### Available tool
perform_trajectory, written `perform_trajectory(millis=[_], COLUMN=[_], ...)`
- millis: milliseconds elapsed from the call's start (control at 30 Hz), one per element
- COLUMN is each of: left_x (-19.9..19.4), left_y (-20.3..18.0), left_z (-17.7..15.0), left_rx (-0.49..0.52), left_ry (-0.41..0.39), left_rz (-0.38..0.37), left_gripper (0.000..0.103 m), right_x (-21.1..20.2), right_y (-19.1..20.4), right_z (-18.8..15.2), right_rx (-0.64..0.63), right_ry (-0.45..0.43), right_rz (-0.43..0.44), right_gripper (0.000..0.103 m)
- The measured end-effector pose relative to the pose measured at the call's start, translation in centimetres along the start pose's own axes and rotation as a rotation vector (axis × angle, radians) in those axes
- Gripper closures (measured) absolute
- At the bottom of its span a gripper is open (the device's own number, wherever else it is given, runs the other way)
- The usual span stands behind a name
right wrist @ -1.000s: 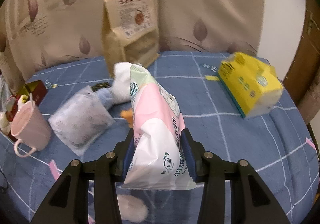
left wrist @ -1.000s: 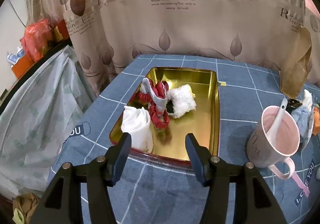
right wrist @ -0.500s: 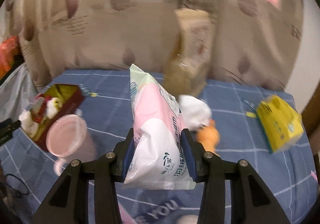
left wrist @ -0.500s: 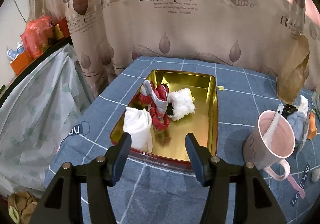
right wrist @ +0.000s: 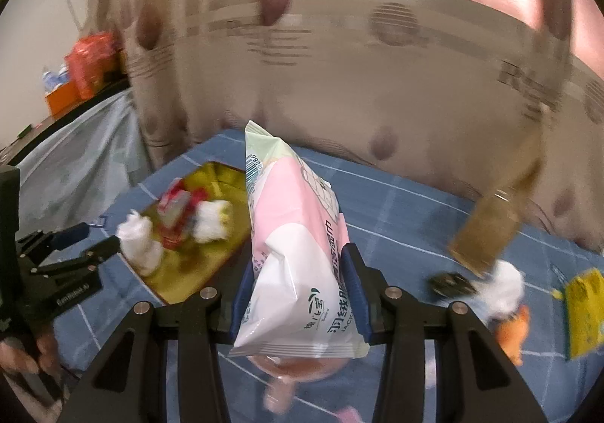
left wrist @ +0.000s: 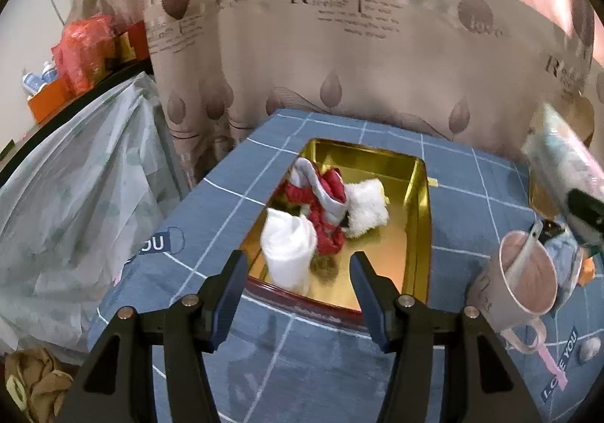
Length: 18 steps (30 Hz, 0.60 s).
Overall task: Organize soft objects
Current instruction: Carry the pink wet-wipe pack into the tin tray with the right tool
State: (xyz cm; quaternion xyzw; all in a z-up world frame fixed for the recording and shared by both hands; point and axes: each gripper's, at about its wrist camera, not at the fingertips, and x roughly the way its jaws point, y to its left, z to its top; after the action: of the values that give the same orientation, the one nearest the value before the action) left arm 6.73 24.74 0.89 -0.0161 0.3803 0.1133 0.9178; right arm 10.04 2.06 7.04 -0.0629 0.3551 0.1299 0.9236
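My right gripper (right wrist: pixel 298 294) is shut on a soft pink and white packet (right wrist: pixel 298 257) and holds it upright above the blue table, right of the gold tray (right wrist: pixel 215 264). The packet also shows at the right edge of the left wrist view (left wrist: pixel 566 166). My left gripper (left wrist: pixel 298 291) is open and empty at the tray's near end (left wrist: pixel 419 234). In the tray lie a white rolled cloth (left wrist: pixel 288 249), a red and grey cloth (left wrist: pixel 321 207) and a white fluffy piece (left wrist: pixel 366 207). The left gripper also shows in the right wrist view (right wrist: pixel 90 238).
A pink mug (left wrist: pixel 528 283) with a spoon stands right of the tray. A brown paper bag (right wrist: pixel 490 226), a white and orange plush toy (right wrist: pixel 506 294) and a yellow pack (right wrist: pixel 583 313) sit at the right. A curtain hangs behind; a plastic-covered heap (left wrist: pixel 75 204) lies left.
My right gripper has swung left with the packet, from the table's right side toward the tray. My left gripper has drawn back a little from the tray and stays open.
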Motion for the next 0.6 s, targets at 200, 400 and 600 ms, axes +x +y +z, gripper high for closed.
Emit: perform_trajectory(millis=[200,400,600], left_x=[-0.2,0.2,0.7], left_y=[2.2,4.0,5.6], left_z=[0.6,0.8,0.8], left_rx=[-0.058,-0.109,-0.154], left_ry=[-0.009,0.000,0.007], left_rz=[0.012,0.025,0.036], left_gripper=[0.046,0.046,0.046], right_x=[2.9,7.3,12.1], right_y=[4.1,7.3,8.8], right_z=[2.1,3.7,4.7], right_rx=[-0.045,-0.097,-0.122], right_ry=[0.010,0.050,0.100], right_rz=[0.063,0.077,0.045], right_gripper=[0.062,0.062,0.062])
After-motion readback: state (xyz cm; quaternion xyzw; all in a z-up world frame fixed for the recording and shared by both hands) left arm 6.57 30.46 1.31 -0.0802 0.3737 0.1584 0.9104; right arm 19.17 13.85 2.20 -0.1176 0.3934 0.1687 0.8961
